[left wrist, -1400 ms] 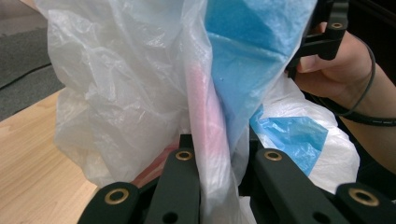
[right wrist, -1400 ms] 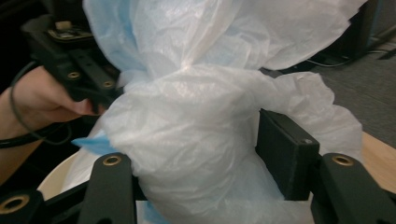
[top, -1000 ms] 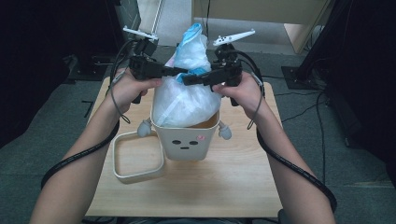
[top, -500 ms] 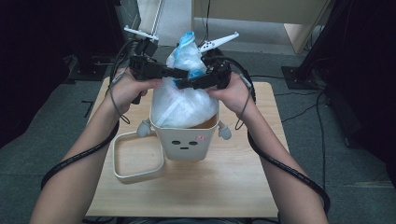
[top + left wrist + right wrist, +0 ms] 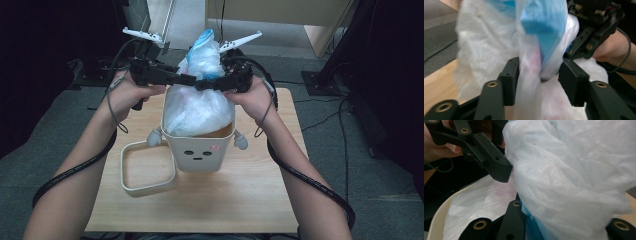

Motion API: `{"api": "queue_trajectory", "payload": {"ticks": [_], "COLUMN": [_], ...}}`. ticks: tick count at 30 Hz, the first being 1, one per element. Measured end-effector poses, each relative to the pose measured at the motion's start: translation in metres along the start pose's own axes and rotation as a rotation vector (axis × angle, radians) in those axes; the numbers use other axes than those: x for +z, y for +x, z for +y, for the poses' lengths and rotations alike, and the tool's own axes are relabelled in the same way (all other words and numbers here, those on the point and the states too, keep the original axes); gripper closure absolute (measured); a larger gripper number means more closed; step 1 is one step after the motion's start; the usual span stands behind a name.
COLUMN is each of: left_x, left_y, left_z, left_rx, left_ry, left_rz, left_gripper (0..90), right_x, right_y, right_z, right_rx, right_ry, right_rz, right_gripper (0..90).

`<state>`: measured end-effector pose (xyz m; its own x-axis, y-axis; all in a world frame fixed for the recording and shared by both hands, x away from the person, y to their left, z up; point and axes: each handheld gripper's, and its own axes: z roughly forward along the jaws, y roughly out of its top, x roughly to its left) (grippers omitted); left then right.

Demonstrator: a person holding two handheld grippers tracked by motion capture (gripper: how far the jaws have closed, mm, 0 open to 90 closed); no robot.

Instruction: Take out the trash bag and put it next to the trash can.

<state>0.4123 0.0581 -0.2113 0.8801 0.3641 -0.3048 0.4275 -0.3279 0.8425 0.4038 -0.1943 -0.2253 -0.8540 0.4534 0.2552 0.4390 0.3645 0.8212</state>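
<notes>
Wooden table [image 5: 260,200], cream face-printed bin [image 5: 200,152], square cream lid frame [image 5: 146,186]

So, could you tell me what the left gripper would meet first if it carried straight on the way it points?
The left gripper would most likely meet the gathered plastic bag already between its open jaws, with the right gripper just beyond; depth is hard to judge.

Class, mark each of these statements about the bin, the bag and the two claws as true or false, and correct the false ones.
1. The plastic bag stands in a cream bin with a face on its front. True.
2. The loose square rim lies on the table to the right of the bin in the high view. False: it lies to the bin's left.
3. Both claws meet at the bag's gathered neck. True: left claw, right claw.
4. The left claw is clamped tight on the bag. False: its jaws have just been opening and stand apart, with the bag between them.
5. The bag is black. False: it is whitish with blue at the top.
</notes>
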Motion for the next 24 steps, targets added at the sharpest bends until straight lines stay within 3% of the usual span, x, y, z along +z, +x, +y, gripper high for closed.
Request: {"api": "queue_trajectory", "payload": {"ticks": [5, 11, 16, 24], "left_x": [-0.022, -0.036, -0.036, -0.034], "left_y": [0.002, 0.005, 0.005, 0.004], "left_z": [-0.003, -0.005, -0.007, -0.008], "left_rx": [0.012, 0.012, 0.02, 0.019], "left_ry": [-0.06, -0.073, -0.07, -0.08], "left_rz": [0.011, 0.029, 0.025, 0.016], "left_gripper": [42.3, 40.9, 40.6, 39.1], "right_x": [-0.017, -0.035, -0.049, -0.065], "right_y": [-0.001, 0.0, 0.0, 0.002], "right_z": [0.005, 0.01, 0.013, 0.012], "right_rx": [0.027, 0.037, 0.041, 0.029], "right_ry": [-0.045, -0.082, -0.117, -0.11], "right_rz": [0.007, 0.003, 0.001, -0.017], "right_gripper": [81.6, 81.7, 81.7, 81.5]}}
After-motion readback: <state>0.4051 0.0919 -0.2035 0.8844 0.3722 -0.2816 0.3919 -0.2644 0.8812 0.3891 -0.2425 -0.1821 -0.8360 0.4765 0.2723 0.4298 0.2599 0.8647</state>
